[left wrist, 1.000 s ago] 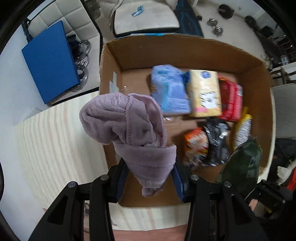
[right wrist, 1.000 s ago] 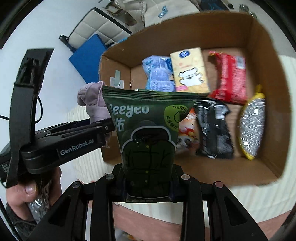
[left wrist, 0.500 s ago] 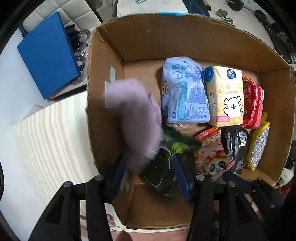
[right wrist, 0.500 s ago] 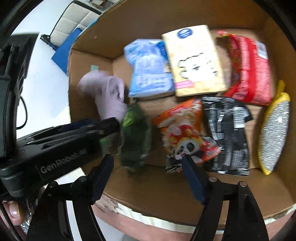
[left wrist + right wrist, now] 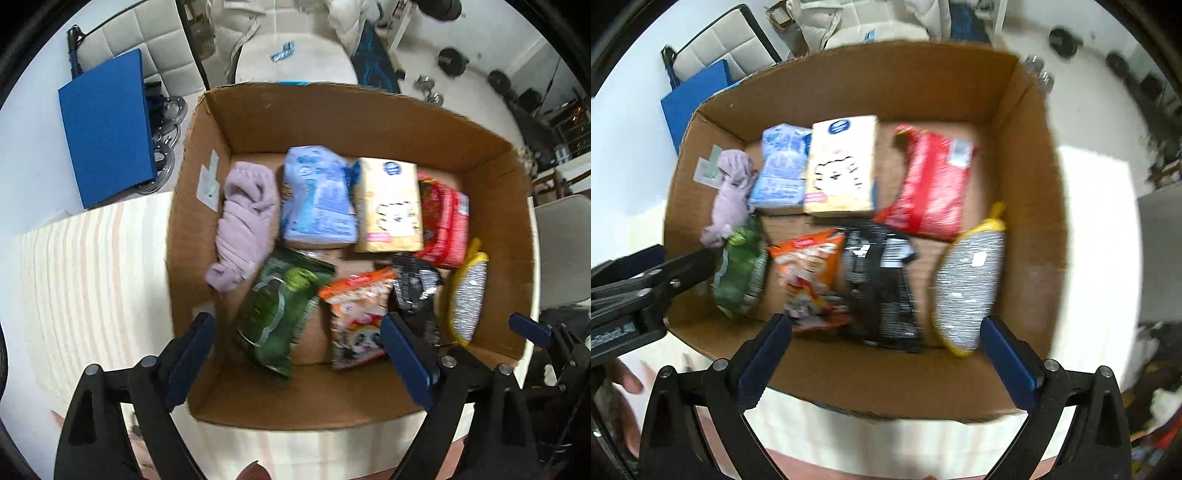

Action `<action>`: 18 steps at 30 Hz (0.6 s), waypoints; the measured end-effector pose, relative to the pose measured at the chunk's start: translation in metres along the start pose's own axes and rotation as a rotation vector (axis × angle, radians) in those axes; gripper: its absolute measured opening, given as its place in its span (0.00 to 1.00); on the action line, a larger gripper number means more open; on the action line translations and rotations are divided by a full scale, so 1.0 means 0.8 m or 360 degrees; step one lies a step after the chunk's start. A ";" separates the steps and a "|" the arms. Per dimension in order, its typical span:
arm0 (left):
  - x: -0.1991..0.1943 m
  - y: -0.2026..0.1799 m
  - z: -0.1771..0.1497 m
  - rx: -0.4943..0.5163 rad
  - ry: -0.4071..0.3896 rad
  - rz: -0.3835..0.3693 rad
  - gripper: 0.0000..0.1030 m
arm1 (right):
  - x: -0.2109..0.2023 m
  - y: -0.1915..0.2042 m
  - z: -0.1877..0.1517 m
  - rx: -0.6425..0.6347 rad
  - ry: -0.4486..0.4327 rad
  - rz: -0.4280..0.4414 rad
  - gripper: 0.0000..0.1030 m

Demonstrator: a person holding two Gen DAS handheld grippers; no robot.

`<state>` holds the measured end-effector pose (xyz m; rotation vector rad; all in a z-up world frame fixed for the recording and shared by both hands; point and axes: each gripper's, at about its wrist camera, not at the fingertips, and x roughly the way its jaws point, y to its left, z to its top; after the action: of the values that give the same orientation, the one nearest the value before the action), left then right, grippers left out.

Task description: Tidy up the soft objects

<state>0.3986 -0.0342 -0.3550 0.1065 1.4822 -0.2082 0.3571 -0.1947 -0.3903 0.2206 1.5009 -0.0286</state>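
A cardboard box (image 5: 332,110) (image 5: 1027,221) stands on the table and holds several soft items. A lilac towel (image 5: 243,225) (image 5: 731,192) lies at its left side. A green snack bag (image 5: 275,308) (image 5: 740,269) lies just in front of the towel. My left gripper (image 5: 299,354) is open and empty above the box's near wall. My right gripper (image 5: 886,354) is open and empty above the same wall, further right. The left gripper also shows in the right wrist view (image 5: 650,288).
The box also holds a blue tissue pack (image 5: 317,199), a yellow tissue pack (image 5: 388,206), a red pack (image 5: 443,218), an orange snack bag (image 5: 354,310), a black bag (image 5: 417,295) and a grey-yellow scrubber (image 5: 465,295). A blue folder (image 5: 107,125) leans behind the table.
Both grippers opened. The towel dropped from the left gripper and the green bag from the right; both now lie in the box. Both grippers pulled back toward the near wall.
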 end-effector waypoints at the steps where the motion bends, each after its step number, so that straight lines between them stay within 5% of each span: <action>1: -0.002 -0.001 -0.007 -0.0004 -0.0025 -0.0006 0.95 | -0.006 0.002 -0.005 -0.0022 -0.0029 -0.0042 1.00; 18: -0.046 -0.013 -0.058 0.0002 -0.0233 0.0103 0.98 | -0.067 -0.019 -0.054 0.0019 -0.0228 -0.0162 1.00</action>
<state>0.3485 -0.0322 -0.3222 0.1371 1.3311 -0.1610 0.3087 -0.2086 -0.3415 0.1483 1.3681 -0.1326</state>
